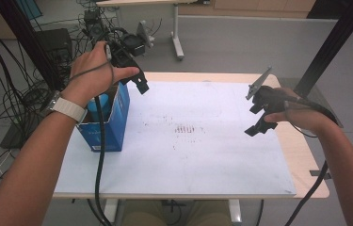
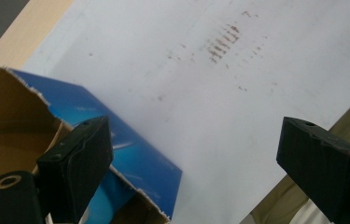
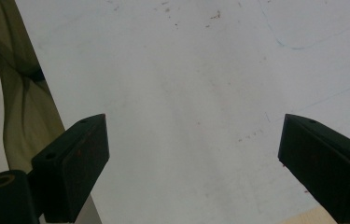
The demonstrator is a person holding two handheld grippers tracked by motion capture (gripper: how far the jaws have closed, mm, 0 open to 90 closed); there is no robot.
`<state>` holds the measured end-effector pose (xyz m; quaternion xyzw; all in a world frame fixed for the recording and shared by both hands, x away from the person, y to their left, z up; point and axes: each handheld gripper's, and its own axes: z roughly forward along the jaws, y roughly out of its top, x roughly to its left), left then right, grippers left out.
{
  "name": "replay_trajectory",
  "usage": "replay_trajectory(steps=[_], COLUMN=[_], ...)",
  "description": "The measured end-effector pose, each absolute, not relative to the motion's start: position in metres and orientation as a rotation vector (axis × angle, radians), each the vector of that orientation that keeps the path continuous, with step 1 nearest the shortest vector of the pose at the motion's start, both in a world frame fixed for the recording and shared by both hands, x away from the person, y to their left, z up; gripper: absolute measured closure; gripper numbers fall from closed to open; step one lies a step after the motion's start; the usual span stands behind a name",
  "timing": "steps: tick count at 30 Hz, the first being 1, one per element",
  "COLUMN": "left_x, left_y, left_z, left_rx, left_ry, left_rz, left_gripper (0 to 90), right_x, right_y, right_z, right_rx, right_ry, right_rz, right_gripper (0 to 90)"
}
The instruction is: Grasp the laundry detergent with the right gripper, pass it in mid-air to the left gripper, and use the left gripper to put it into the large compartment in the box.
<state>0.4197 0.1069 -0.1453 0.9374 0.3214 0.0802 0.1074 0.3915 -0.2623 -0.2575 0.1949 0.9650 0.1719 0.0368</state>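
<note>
A blue cardboard box [image 1: 113,123] with a torn open top stands on the white sheet [image 1: 183,150] at the table's left. My left gripper [image 1: 139,80] hangs in the air above the box's far corner, jaws wide apart and empty. In the left gripper view the left gripper [image 2: 193,158] looks down on the box [image 2: 130,158] and its brown inside. My right gripper [image 1: 257,120] hovers over the sheet's right side, open and empty. Between the spread jaws of the right gripper [image 3: 193,158] there is only bare sheet [image 3: 191,84].
Brown smudges [image 1: 186,129] mark the middle of the sheet. The wooden table edge [image 1: 301,155] shows at the right. A black frame post [image 1: 324,52] rises at the back right. Cables and equipment [image 1: 94,28] lie on the floor behind the table.
</note>
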Motion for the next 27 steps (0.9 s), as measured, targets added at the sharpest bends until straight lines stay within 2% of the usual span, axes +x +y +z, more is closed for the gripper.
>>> replay_trajectory(steps=[27], left_x=[0.428], left_y=[0.080], left_z=[-0.172], left_rx=[2.883], left_ry=[0.622], left_rz=[0.140], left_gripper=[10.0], right_x=[0.389], right_y=[-0.270], right_z=[-0.262], right_rx=[0.648], right_ry=[2.967], right_rz=[0.531], right_gripper=[8.7])
